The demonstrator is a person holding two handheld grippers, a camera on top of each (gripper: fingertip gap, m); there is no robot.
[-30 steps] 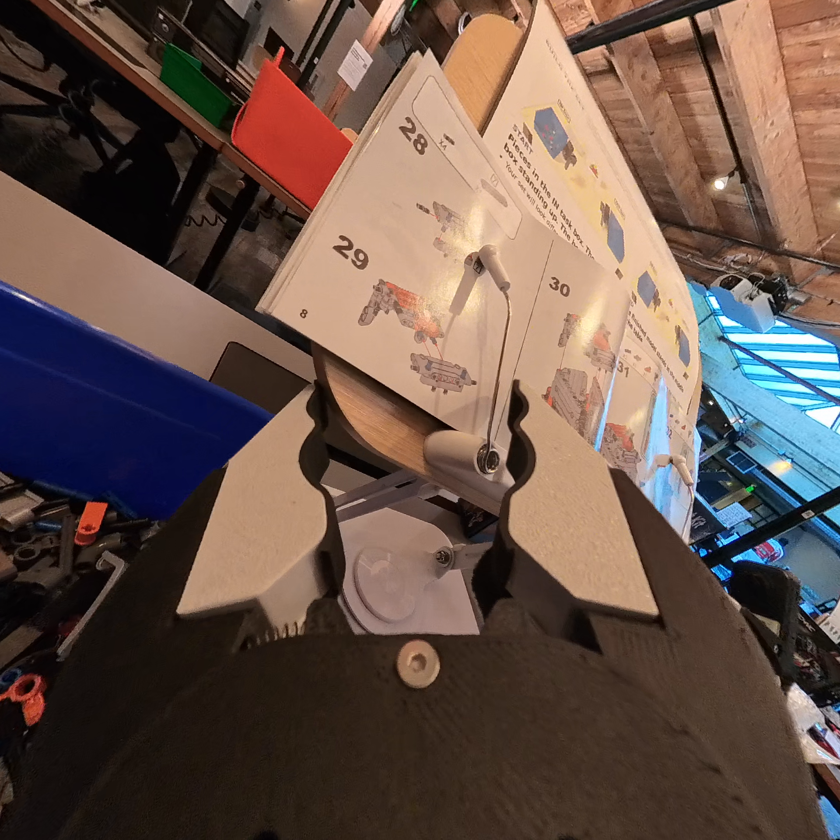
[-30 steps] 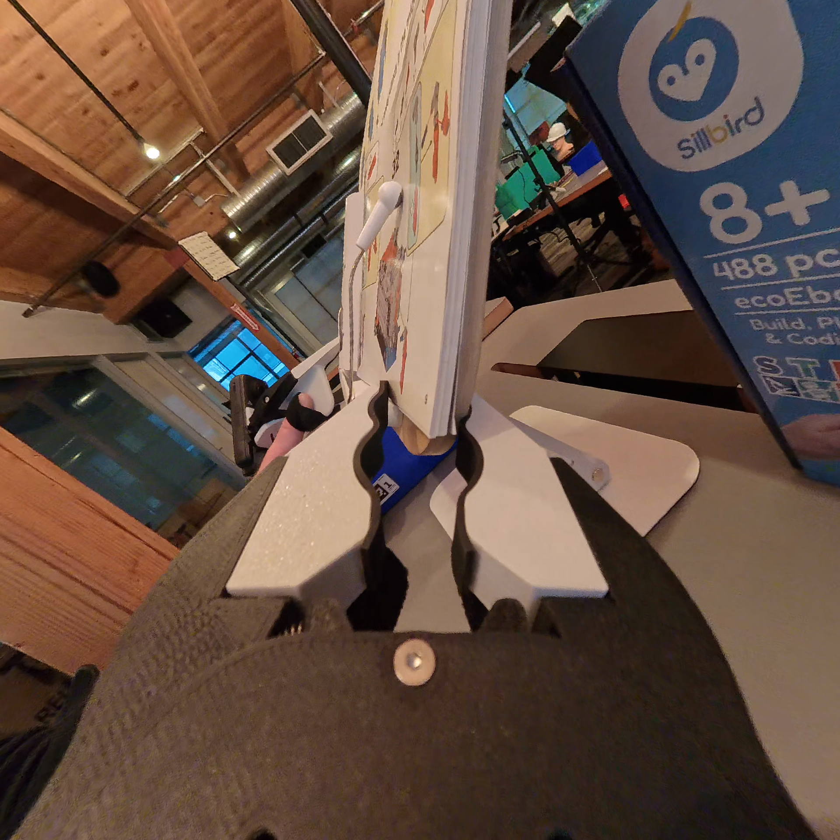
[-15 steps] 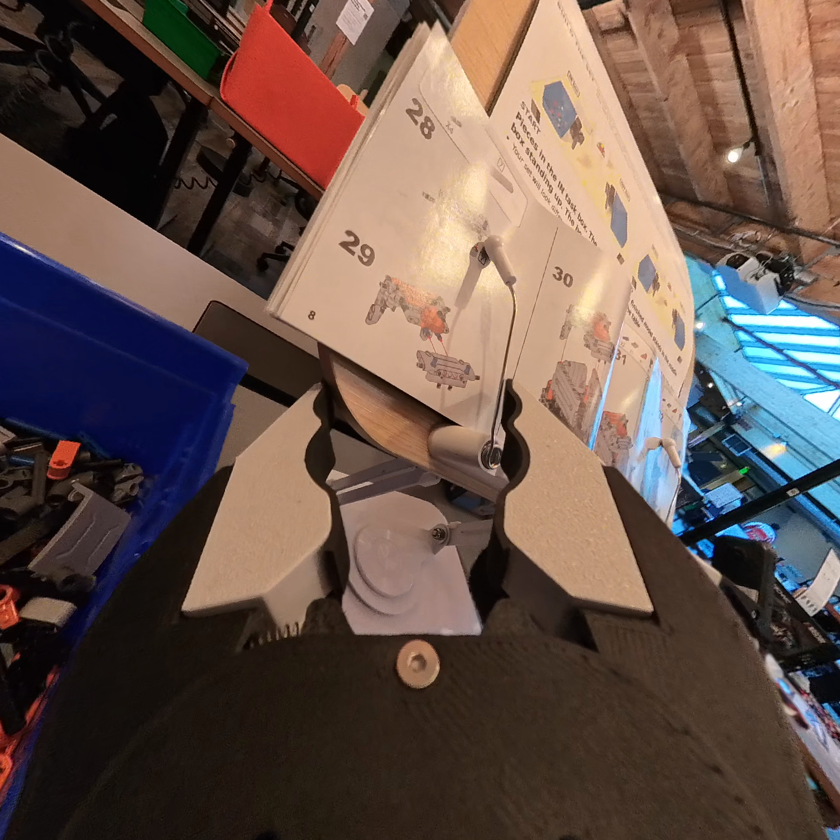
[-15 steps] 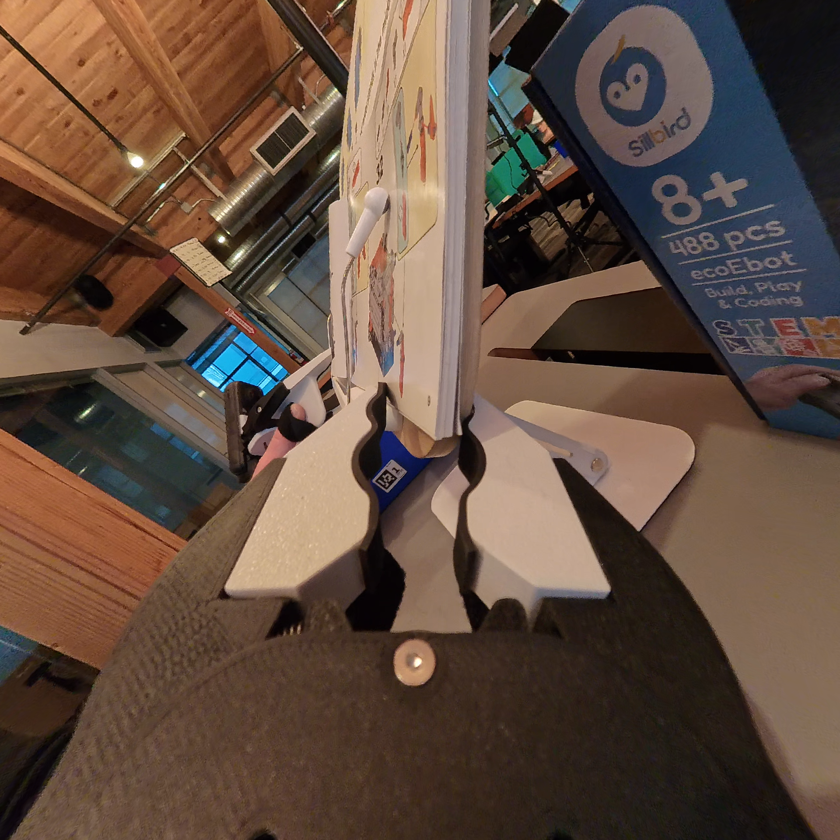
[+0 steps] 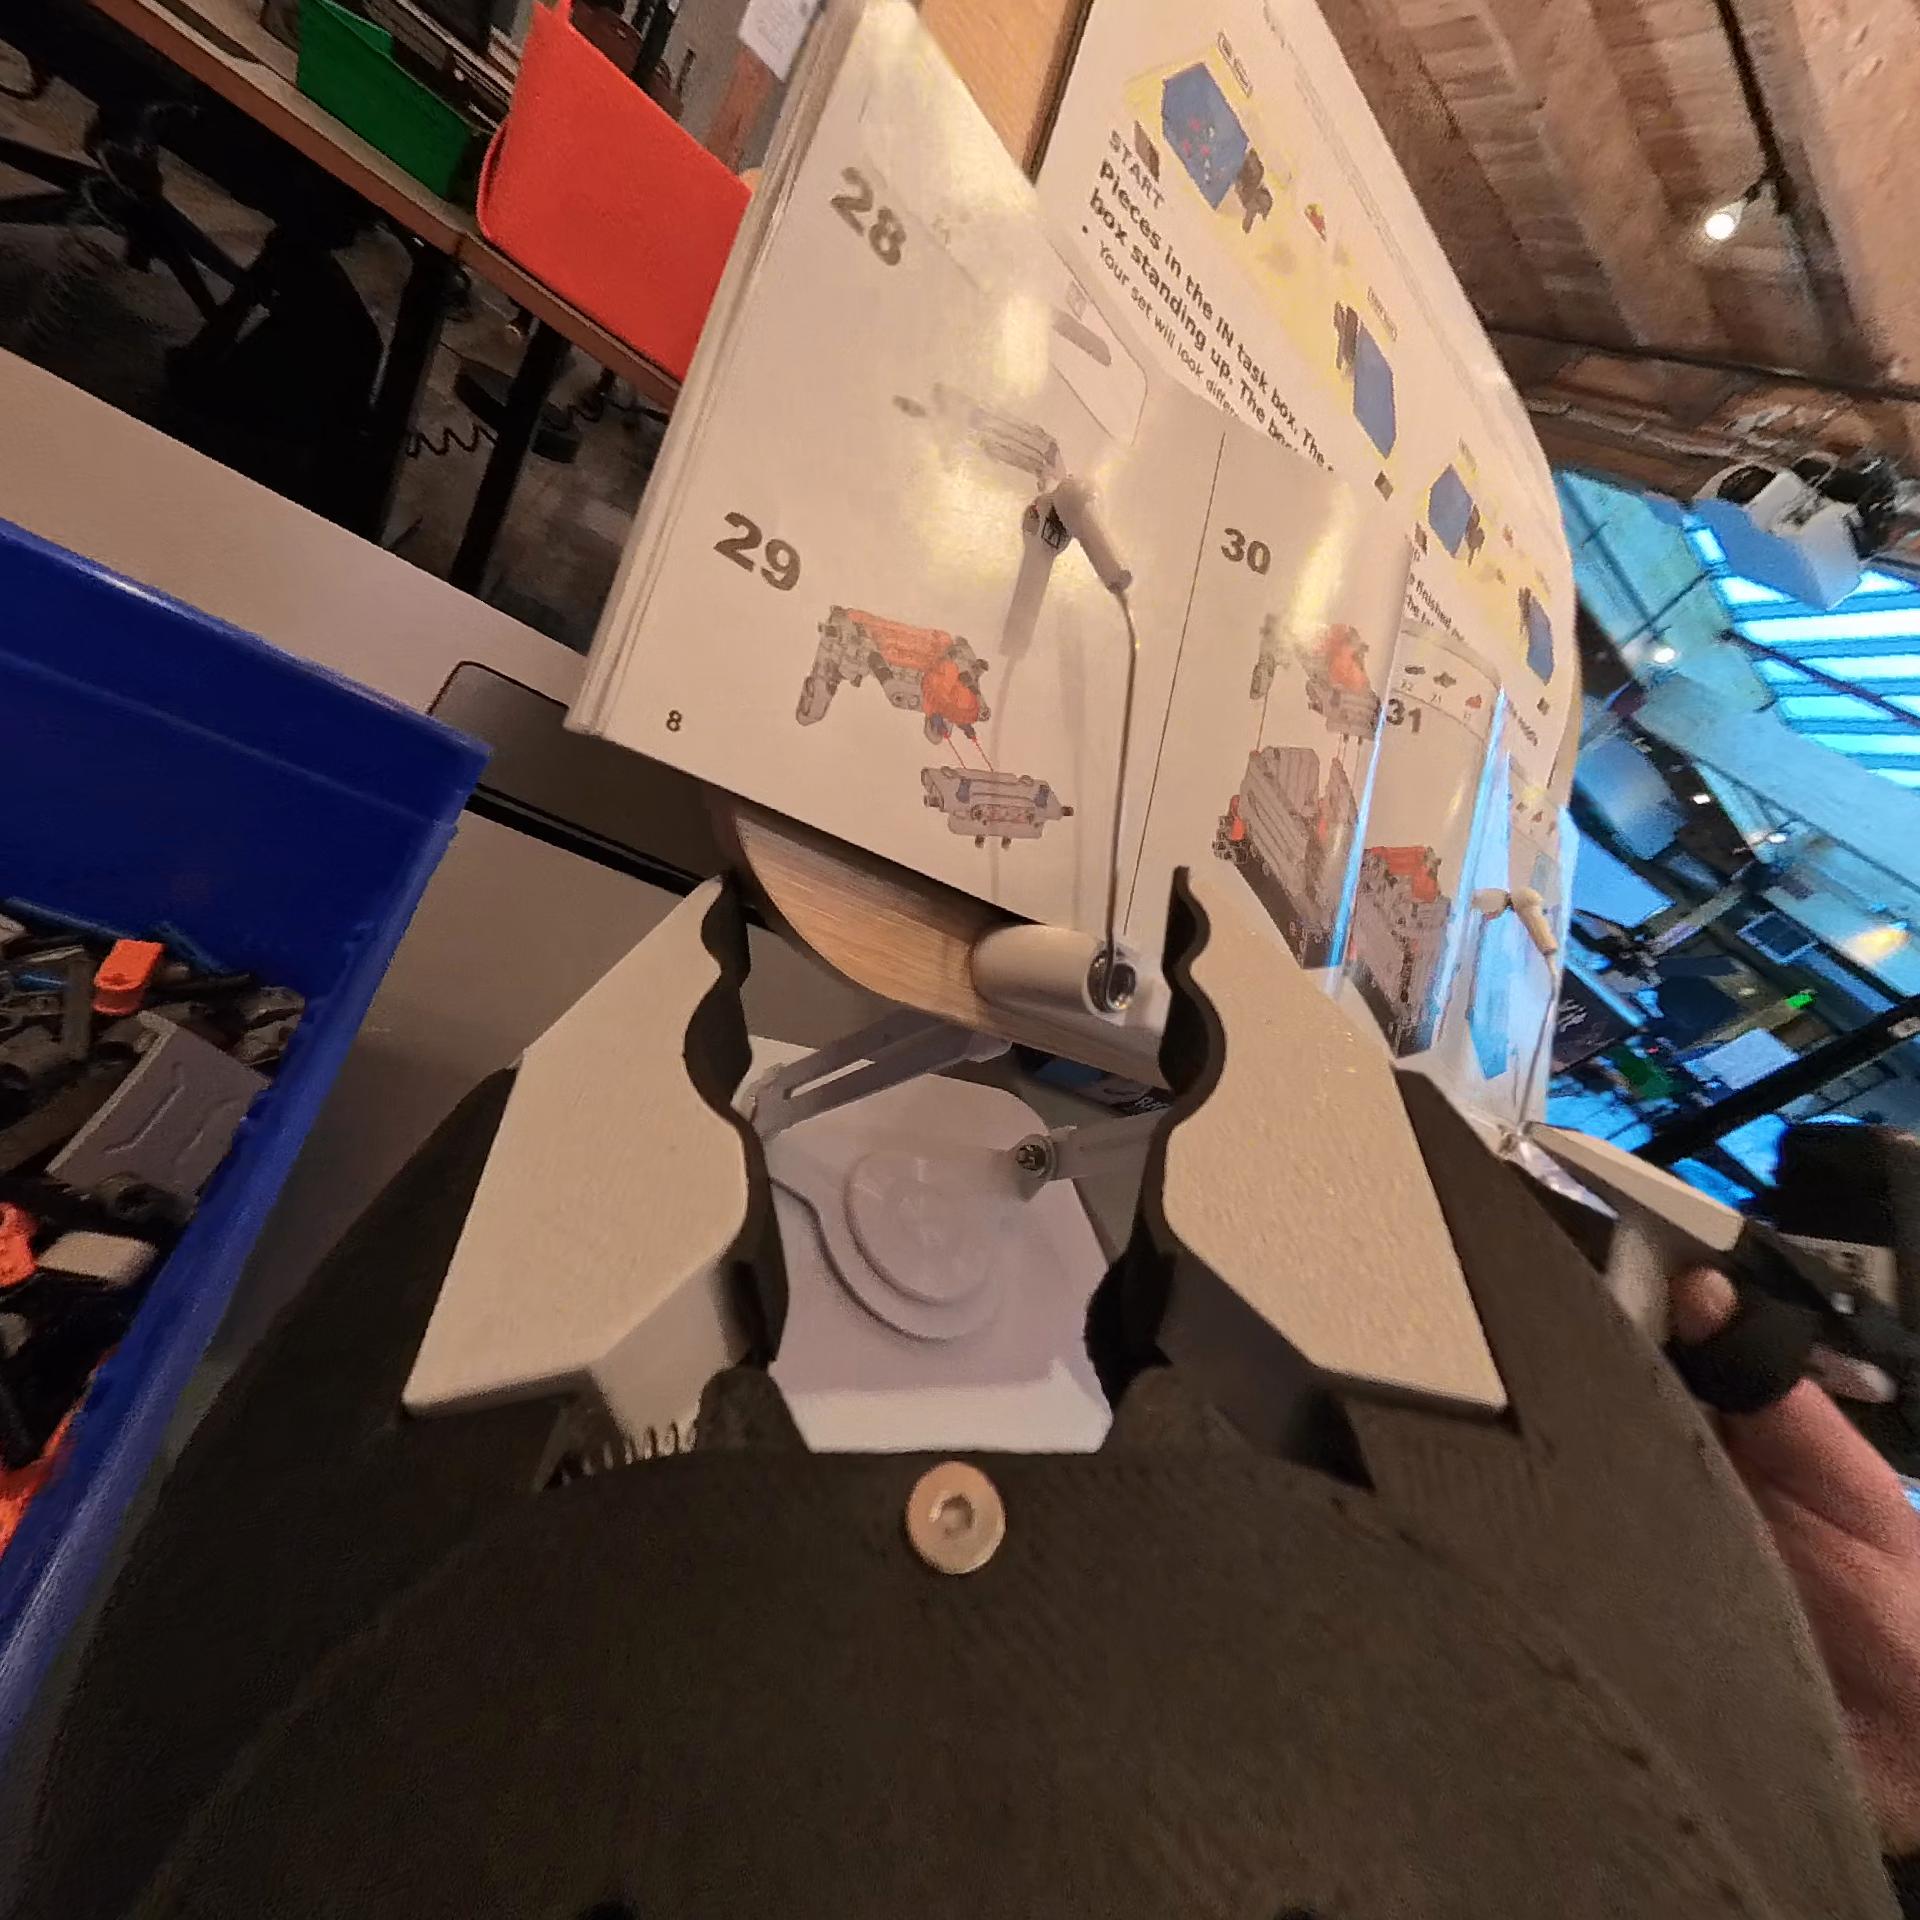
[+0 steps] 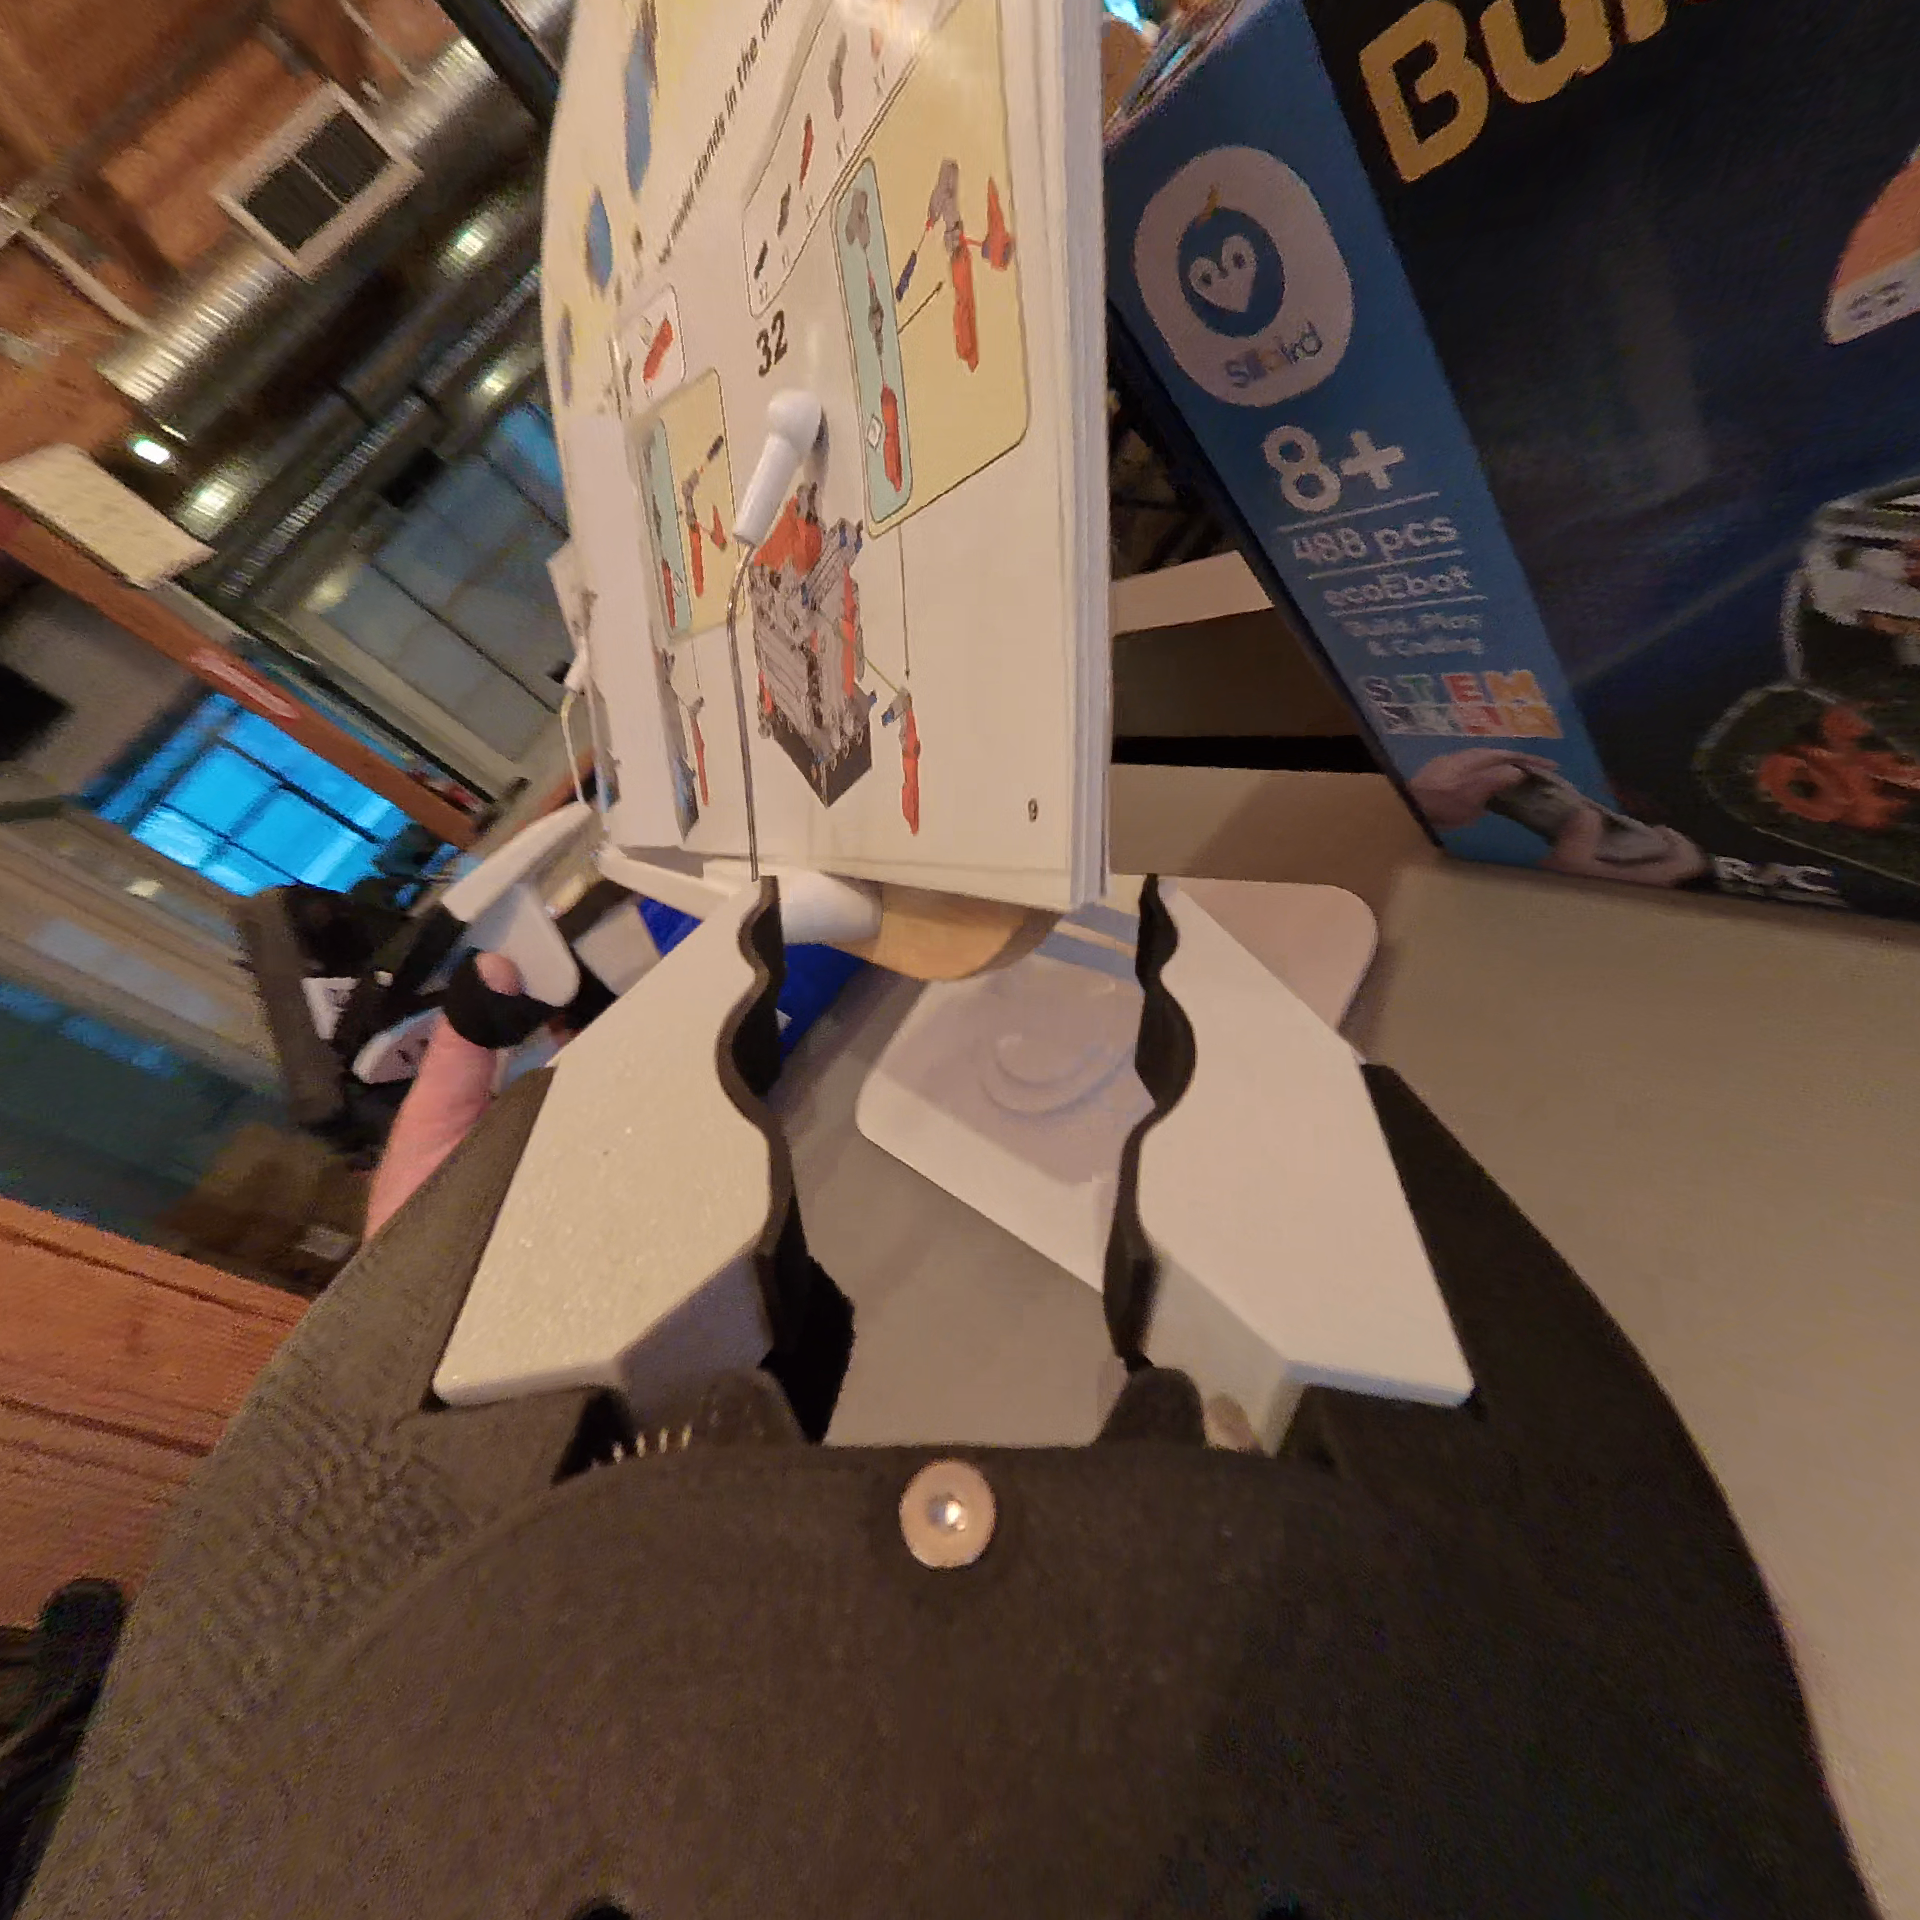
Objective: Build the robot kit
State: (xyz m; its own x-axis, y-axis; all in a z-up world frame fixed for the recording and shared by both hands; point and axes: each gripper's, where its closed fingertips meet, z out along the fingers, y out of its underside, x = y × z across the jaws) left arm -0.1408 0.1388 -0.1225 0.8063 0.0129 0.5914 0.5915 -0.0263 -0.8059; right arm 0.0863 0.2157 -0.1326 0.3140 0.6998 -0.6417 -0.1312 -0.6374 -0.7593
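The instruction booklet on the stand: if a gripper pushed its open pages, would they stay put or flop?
Probably floppy: the instruction booklet is thin stapled paper. The wire page holder presses it against the stand, so pages likely bow rather than turn. The whole stand might tip.

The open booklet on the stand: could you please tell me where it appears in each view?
Left wrist view: booklet fills upper centre, above the open left tool.
Right wrist view: booklet stands upper centre, seen from its right side.
Shared landmark: the stand's wooden ledge beneath it.
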